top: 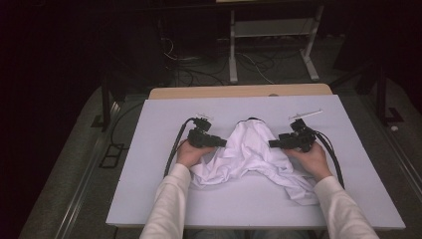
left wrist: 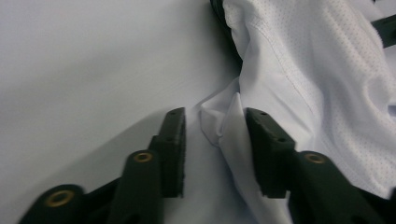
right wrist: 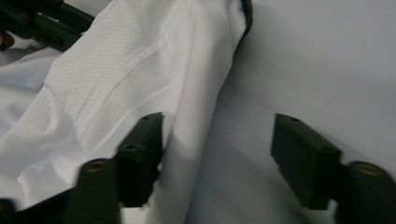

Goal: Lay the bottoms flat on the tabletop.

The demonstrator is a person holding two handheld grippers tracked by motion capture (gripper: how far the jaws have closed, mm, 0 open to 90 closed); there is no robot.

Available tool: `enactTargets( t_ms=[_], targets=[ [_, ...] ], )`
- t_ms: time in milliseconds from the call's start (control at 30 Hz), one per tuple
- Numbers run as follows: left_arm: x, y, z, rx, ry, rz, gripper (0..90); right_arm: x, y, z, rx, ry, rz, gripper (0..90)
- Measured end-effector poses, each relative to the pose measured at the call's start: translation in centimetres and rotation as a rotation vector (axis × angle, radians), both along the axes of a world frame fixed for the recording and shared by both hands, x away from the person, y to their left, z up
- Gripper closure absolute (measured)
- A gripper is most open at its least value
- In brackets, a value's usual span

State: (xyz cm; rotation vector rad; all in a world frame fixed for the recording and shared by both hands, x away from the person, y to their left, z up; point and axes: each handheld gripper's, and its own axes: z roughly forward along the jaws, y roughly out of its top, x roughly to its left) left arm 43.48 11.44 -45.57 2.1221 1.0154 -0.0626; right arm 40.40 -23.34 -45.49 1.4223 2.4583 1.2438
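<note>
White mesh shirt (top: 251, 152) crumpled mid-desk (top: 149, 199), dark-trimmed collar end pointing away, hem bunched toward near edge. Left gripper (top: 223, 143) low at shirt's left edge, jaws parted, small fold of fabric (left wrist: 219, 126) between pads, one pad (left wrist: 261, 140) against cloth, other pad clear of it; not clamped. Right gripper (top: 272, 144) low at shirt's right edge, jaws wide apart, one pad (right wrist: 144, 144) resting on sleeve-side fabric, other pad over bare desk. Both hands on gripper bodies, white sleeves (top: 169, 204) entering from bottom. Black cables (top: 175, 144) trailing across desk.
</note>
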Motion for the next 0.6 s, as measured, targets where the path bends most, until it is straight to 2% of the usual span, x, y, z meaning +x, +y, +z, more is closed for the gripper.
enactTargets(
  t_ms=[100,200,300,400,600],
  targets=[
    [-0.1,-0.3,0.0,0.019,0.006,-0.005,80.8,0.0,0.4,0.1,-0.014,0.003,0.006,71.3],
    [0.1,-0.2,0.0,0.012,0.022,0.022,86.5,0.0,0.6,0.3,-0.013,-0.002,0.012,85.0],
    [0.3,0.3,0.4,0.003,0.025,0.059,87.1,0.3,0.6,0.6,-0.024,-0.009,0.015,87.1],
    [0.6,1.0,1.4,-0.016,0.007,0.096,87.2,0.8,0.3,1.6,-0.029,-0.016,0.008,87.4],
    [0.9,2.4,3.9,-0.039,-0.038,0.153,87.2,2.1,-0.4,4.8,-0.047,-0.048,-0.013,87.5]
  ],
)
